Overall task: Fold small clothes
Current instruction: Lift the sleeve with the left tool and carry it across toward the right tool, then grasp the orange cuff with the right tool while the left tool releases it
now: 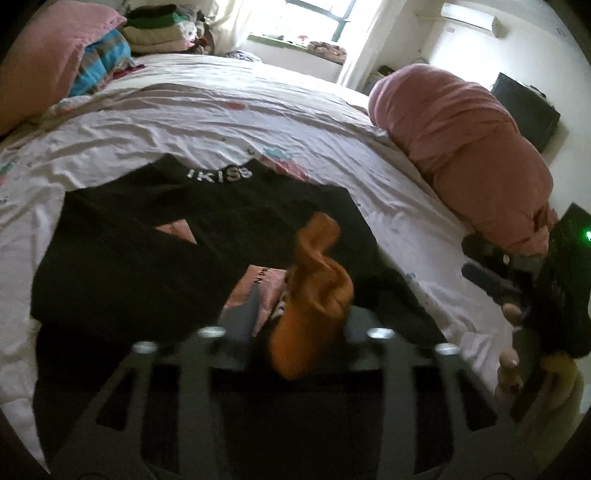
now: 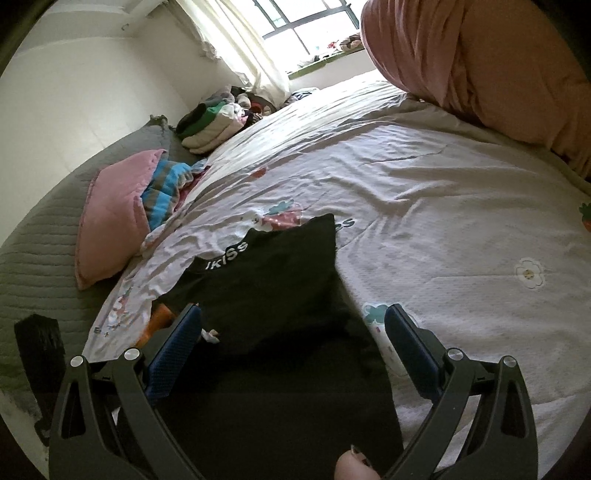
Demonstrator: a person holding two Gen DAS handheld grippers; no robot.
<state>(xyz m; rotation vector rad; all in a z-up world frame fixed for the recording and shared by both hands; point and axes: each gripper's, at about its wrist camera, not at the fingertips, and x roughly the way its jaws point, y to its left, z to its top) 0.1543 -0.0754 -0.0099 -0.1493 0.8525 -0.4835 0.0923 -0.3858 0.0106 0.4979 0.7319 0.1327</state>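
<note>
Black cotton, a small garment (image 2: 266,280), lies spread on my bed's white sheet (image 2: 461,236), flattened for folding. My left gripper (image 1: 301,314) fingers stand parted around a crumpled orange cloth (image 1: 314,284) resting on it. My right gripper (image 2: 295,332), released, straddles the garment's near right edge.

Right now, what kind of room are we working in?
A bedroom, most likely: the black garment lies on a bed, with a pink pillow and folded clothes by the curtained window.
</note>
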